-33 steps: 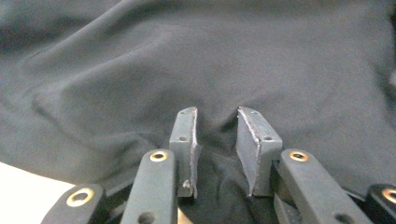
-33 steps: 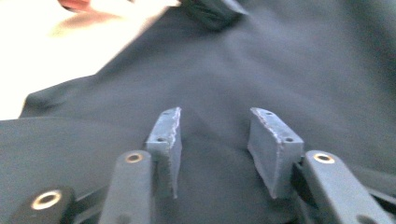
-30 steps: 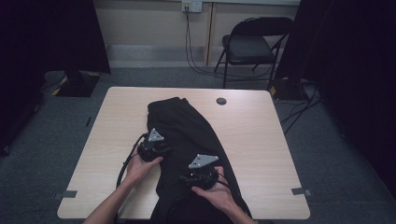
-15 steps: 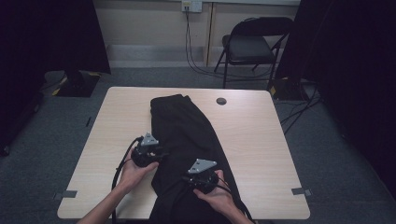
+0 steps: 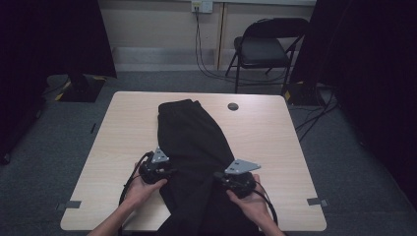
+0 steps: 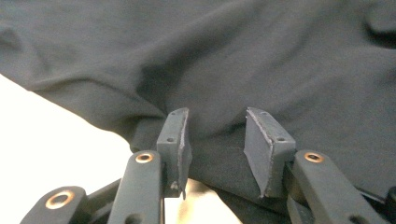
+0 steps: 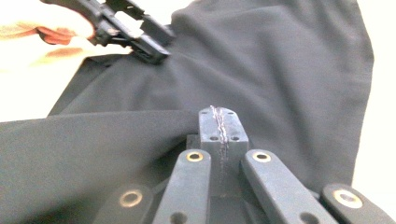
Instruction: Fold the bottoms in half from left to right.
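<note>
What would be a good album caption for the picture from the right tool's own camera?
The right tool, jaws shut, over a black garment on a pale table, with the left tool at the cloth's far edge.

dim room edges, evenly lit table (image 5: 123, 147) overexposed in soft, slightly blurred gripper views.

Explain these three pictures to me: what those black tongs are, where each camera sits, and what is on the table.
A person holds a pair of hand-held tongs in each hand. The high view looks down on a light wooden table with a black garment spread along it. The left tongs are at the cloth's left edge, the right tongs at its right edge. The other two pictures come from cameras riding on the tongs. In the left gripper view the jaws stand apart around a fold. In the right gripper view the jaws have just closed; cloth bunches against them, though a pinch isn't clear.
</note>
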Action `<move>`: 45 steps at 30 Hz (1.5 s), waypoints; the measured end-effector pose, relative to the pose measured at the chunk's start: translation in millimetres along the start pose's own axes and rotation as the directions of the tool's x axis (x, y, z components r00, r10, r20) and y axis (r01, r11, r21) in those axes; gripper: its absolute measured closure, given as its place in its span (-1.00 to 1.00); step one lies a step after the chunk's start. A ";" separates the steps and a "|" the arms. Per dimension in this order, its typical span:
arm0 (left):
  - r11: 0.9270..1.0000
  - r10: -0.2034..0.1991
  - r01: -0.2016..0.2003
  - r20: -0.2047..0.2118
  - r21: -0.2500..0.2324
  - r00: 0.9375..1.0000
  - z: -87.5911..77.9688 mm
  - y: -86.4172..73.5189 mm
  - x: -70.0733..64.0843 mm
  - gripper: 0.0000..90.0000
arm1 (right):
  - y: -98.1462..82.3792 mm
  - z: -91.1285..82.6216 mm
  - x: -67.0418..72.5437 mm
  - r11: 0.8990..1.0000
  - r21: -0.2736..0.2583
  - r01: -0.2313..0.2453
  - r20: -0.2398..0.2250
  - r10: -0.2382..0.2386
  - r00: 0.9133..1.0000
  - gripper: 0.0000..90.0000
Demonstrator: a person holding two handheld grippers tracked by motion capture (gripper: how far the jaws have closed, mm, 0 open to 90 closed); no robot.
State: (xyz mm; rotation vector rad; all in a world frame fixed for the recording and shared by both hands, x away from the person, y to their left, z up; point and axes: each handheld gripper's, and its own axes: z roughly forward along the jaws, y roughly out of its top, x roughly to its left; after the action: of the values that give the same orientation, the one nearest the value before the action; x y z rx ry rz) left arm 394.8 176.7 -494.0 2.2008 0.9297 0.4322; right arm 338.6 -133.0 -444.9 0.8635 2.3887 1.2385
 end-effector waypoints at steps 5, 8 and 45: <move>1.000 -0.027 0.027 -0.027 0.002 0.999 3.3 2.9 9.4 0.36 | -14.7 -33.5 -22.3 0.999 0.002 -0.035 0.080 0.035 0.996 1.00; 1.000 -0.030 0.030 -0.030 0.004 0.999 3.4 3.2 13.5 0.36 | -30.2 -44.1 -31.8 0.997 0.013 -0.072 0.122 0.070 0.990 0.99; 0.997 -0.069 0.068 -0.039 -0.026 0.997 2.8 -2.2 26.0 0.29 | 7.2 20.2 1.5 0.998 -0.048 -0.038 -0.003 0.038 0.999 0.48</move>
State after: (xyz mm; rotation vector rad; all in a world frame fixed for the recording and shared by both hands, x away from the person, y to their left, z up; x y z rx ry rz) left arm 413.1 195.3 -496.7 2.1384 1.0128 0.4549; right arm 350.7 -116.2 -450.7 0.8970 2.3437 1.3062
